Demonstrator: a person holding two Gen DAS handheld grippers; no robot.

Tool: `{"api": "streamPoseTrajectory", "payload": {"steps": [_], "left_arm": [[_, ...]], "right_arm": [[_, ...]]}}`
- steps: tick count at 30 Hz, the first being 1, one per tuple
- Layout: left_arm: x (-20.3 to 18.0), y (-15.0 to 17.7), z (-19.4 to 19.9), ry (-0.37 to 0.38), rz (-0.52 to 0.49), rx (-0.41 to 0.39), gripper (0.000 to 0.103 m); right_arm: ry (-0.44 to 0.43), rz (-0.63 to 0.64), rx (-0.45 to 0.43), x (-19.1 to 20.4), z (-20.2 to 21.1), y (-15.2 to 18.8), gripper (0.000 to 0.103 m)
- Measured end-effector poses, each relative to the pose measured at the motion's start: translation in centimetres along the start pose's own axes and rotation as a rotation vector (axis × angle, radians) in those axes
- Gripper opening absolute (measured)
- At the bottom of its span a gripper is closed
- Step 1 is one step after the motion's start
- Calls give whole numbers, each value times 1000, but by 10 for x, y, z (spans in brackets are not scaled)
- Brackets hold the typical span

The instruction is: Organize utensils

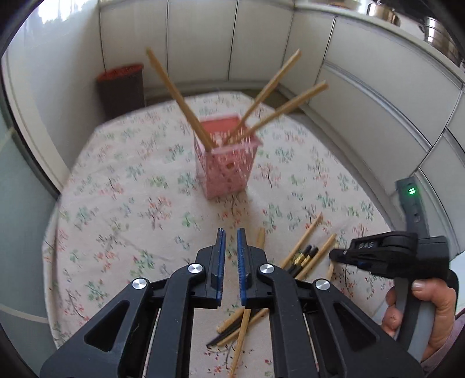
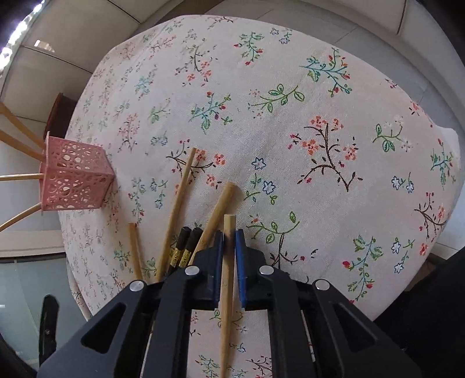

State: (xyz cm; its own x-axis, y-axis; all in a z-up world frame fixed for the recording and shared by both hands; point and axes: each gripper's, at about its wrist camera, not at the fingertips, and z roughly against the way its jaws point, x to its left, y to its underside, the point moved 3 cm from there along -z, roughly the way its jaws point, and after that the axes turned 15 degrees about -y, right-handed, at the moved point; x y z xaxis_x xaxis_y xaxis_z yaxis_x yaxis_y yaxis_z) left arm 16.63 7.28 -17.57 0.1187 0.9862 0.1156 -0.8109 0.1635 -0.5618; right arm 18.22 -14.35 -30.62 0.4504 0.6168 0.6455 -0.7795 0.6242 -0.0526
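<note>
A pink perforated basket (image 1: 226, 162) stands mid-table with three wooden chopsticks (image 1: 174, 93) leaning out of it; it shows at the left edge of the right wrist view as the pink basket (image 2: 72, 180). My left gripper (image 1: 231, 241) hovers above the cloth in front of the basket, shut, with nothing between its blue pads. My right gripper (image 2: 229, 235) is shut on one wooden chopstick (image 2: 228, 276) that runs along its fingers. Loose wooden chopsticks (image 2: 177, 209) and two black ones with gold bands (image 2: 186, 244) lie just left of it. The right gripper (image 1: 337, 256) is also seen held by a hand.
A floral tablecloth (image 2: 290, 101) covers the round table, whose edge drops off on all sides. A brown bin with a red rim (image 1: 122, 87) stands on the floor behind it. White cabinets (image 1: 363, 101) ring the room, with metal pots (image 1: 383, 13) on the counter.
</note>
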Motion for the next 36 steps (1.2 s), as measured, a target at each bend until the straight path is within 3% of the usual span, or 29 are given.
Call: {"api": "streamPoseTrajectory", "payload": {"steps": [2, 5, 8, 10, 17, 19, 20, 21, 26, 32, 36], "left_arm": [[-4, 3, -18, 39, 17, 94, 8], [-21, 8, -47, 85, -5, 237, 20], [-38, 5, -67, 47, -28, 268, 21], [-45, 0, -81, 26, -44, 301, 29], [-69, -3, -121, -81, -129, 381, 29], [-76, -4, -123, -109, -160, 343, 27], [-78, -5, -123, -113, -170, 322, 21], [-79, -5, -123, -106, -167, 311, 8], [-66, -4, -102, -101, -139, 223, 7], [-28, -4, -25, -28, -27, 23, 7], [-26, -5, 16, 23, 15, -67, 6]], "right_arm": [[-12, 33, -10, -1, 13, 2, 9], [-28, 33, -4, -12, 27, 1, 9], [-36, 1, -10, -25, 31, -6, 9], [-43, -12, -7, -31, 36, -12, 9], [-76, 20, -18, -29, 40, -25, 9], [-96, 33, -14, -28, 44, -25, 9], [-107, 44, -13, -25, 45, -24, 9], [-115, 56, -14, -22, 47, -23, 9], [-179, 118, -29, -6, 66, -19, 9], [-271, 225, -68, 19, 102, -7, 9], [-303, 313, -88, 36, 124, 8, 9]]}}
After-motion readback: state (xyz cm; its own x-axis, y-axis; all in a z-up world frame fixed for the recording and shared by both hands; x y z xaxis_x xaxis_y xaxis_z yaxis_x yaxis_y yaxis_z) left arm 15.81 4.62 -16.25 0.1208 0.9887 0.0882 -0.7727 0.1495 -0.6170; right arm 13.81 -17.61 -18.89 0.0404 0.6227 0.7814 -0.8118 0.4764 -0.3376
